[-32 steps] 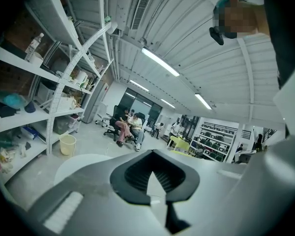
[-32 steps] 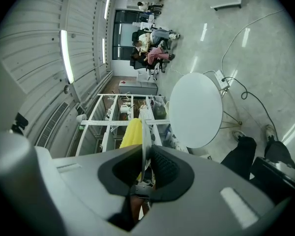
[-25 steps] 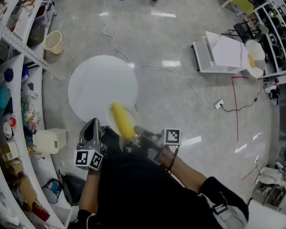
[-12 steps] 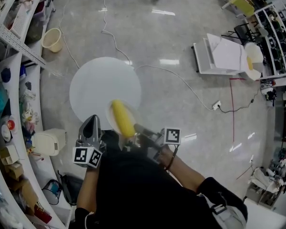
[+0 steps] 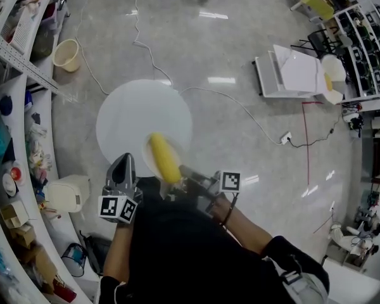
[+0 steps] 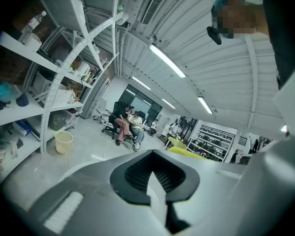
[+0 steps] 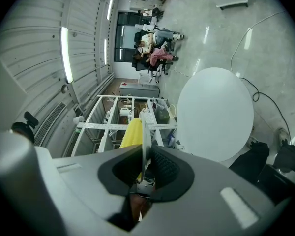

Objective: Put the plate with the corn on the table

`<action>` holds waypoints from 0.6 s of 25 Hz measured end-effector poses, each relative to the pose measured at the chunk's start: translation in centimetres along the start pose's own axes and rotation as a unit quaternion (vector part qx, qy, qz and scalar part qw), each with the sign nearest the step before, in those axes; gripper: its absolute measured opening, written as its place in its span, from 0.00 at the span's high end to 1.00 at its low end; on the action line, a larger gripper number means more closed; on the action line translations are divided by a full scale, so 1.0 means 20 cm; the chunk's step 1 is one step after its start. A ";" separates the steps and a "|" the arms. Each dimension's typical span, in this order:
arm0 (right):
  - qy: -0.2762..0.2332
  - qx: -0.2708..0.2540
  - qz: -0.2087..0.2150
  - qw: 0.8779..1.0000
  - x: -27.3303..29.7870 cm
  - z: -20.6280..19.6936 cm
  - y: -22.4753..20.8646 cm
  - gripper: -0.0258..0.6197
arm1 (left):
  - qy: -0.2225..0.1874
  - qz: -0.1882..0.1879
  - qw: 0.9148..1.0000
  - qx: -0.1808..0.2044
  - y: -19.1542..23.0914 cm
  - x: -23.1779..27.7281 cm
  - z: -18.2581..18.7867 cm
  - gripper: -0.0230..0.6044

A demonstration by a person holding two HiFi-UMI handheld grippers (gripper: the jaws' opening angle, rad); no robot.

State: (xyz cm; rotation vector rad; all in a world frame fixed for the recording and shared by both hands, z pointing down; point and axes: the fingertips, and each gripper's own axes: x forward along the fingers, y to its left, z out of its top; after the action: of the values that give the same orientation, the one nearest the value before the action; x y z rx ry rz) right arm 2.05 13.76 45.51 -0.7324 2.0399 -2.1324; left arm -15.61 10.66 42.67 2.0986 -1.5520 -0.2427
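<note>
**Inspector A:** Which step is in hand?

**Inspector B:** Judged to be the carry. The right hand-held gripper [image 5: 180, 169] is clamped on the rim of the plate [image 5: 149, 162], and the corn [image 5: 164, 158] lies on it. The head view shows the plate over the near edge of the round white surface [image 5: 130, 119], not set down. The right gripper view shows the rim edge-on between the jaws.

**Inspector A:** And the left?

**Inspector B:** The left hand-held gripper [image 5: 122, 161] sits just beside the plate. Its jaws look drawn together on nothing identifiable.

**Inspector A:** What does the next move require?

**Inspector B:** Probably bringing the plate further over the surface and lowering it level so the corn does not roll. The jaws should part only once it rests.

**Inspector A:** What is obscured?

**Inspector B:** The height of the plate above the surface cannot be judged. The person's dark clothing partly covers the right grip in the head view. A pale sliver in the left jaws' slit cannot be identified.
</note>
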 end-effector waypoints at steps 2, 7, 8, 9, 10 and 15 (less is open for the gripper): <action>-0.002 -0.001 0.002 1.000 0.03 0.00 0.01 0.88 | 0.002 -0.005 1.000 0.000 0.02 0.00 0.01 0.96; -0.009 0.007 0.000 1.000 0.11 -0.02 0.04 0.88 | 0.014 -0.016 1.000 -0.008 0.11 0.00 0.03 0.96; -0.011 0.008 0.002 1.000 0.13 -0.03 0.04 0.88 | 0.015 -0.017 1.000 -0.008 0.14 0.00 0.03 0.96; -0.013 0.009 0.004 1.000 0.15 -0.03 0.04 0.88 | 0.016 -0.018 1.000 -0.007 0.16 -0.01 0.04 0.96; -0.015 0.010 0.006 1.000 0.16 -0.03 0.05 0.88 | 0.017 -0.020 1.000 -0.006 0.18 -0.01 0.04 0.96; -0.021 0.008 0.016 1.000 0.19 -0.04 0.09 0.88 | 0.015 -0.030 0.999 0.001 0.18 -0.01 0.08 0.96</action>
State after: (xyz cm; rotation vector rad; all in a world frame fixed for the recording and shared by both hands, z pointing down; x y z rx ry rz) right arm -2.01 12.83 44.72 -0.7312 1.9968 -2.0953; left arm -19.41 9.63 43.19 2.1421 -1.4743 -0.2306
